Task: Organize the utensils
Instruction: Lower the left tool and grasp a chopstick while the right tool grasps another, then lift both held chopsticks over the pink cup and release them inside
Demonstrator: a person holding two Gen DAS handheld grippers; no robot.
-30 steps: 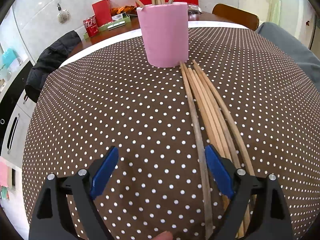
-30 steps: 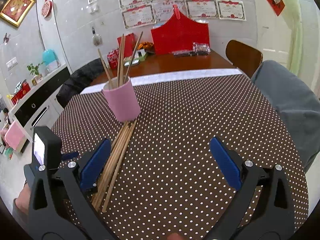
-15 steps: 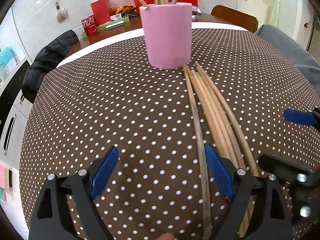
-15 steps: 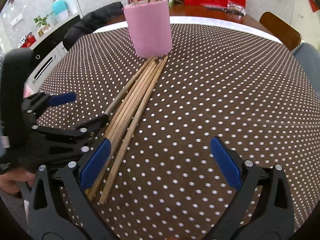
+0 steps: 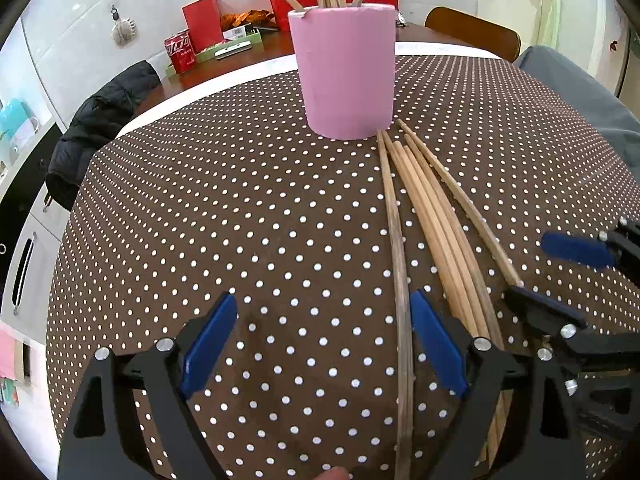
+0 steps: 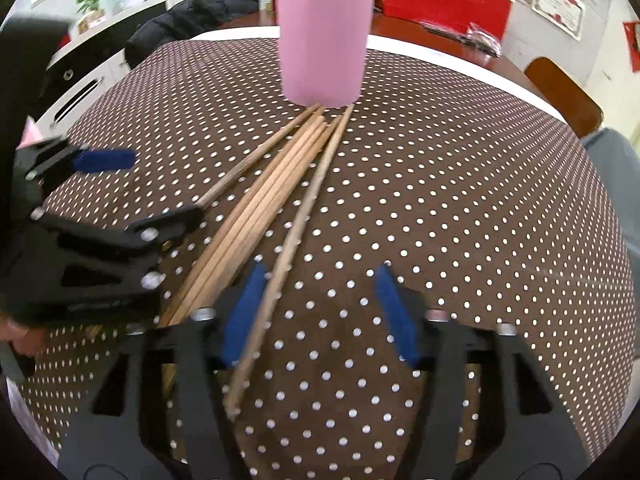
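The left tongs (image 5: 322,344) hide the near ends of the chopsticks (image 5: 436,216); they stand wide open and tilted down over the cloth (image 5: 240,220), one dark stick just inside the right pad. Ahead stands the cup (image 5: 344,68). The right tongs (image 6: 320,312), blurred, are closing, the outermost stick (image 6: 296,236) seemingly against the left pad, not yet pinched.
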